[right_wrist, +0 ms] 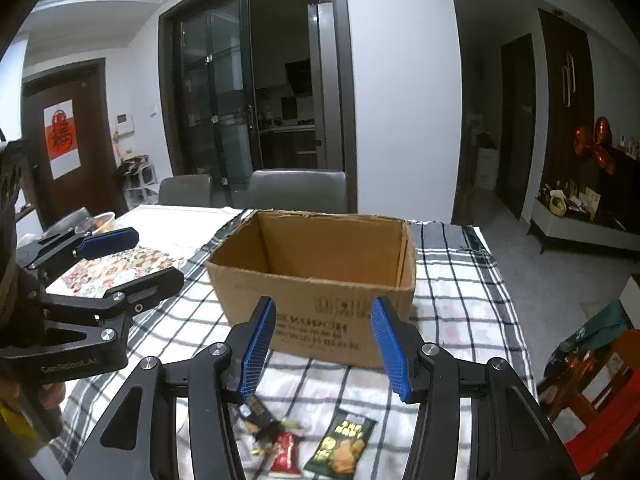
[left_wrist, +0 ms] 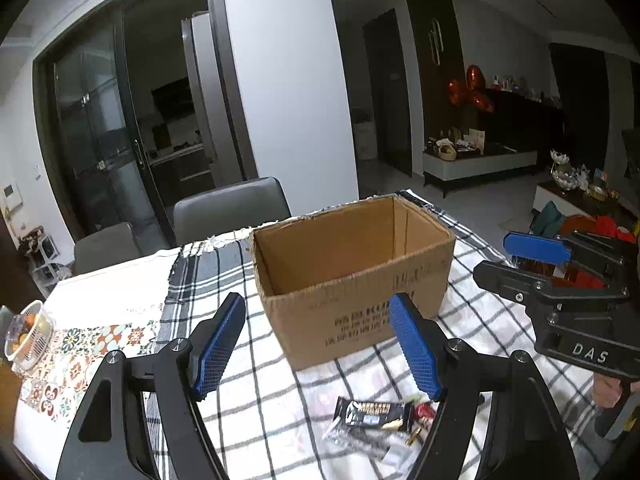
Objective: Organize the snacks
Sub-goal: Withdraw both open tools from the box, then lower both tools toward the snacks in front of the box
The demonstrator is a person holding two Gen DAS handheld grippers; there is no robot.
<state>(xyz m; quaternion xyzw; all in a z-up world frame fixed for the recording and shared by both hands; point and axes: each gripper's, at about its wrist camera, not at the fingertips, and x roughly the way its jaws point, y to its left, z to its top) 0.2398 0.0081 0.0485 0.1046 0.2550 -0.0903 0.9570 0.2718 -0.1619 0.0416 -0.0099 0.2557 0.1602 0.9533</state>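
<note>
- So both grippers are hanging open and empty, left gripper (left_wrist: 320,344) wider than right gripper (right_wrist: 324,348).
- Small foil snack packets (right_wrist: 312,444) are lying just below the jaws on the checked cloth (right_wrist: 460,280), probably waiting for pickup.
- Open brown cardboard box (right_wrist: 316,304) is sitting straight ahead; both are tilting downward toward it.

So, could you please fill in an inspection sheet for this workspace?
Surface: table under a checked cloth.
Job's things: open cardboard box, no contents visible; snack packets lie on the cloth in front of it.
Clutter: fruit basket at the table's edge.
Grippers: left gripper and right gripper both open, nothing held.
Cables: nothing seen.
Surroundings: two chairs, glass door, sideboard.
</note>
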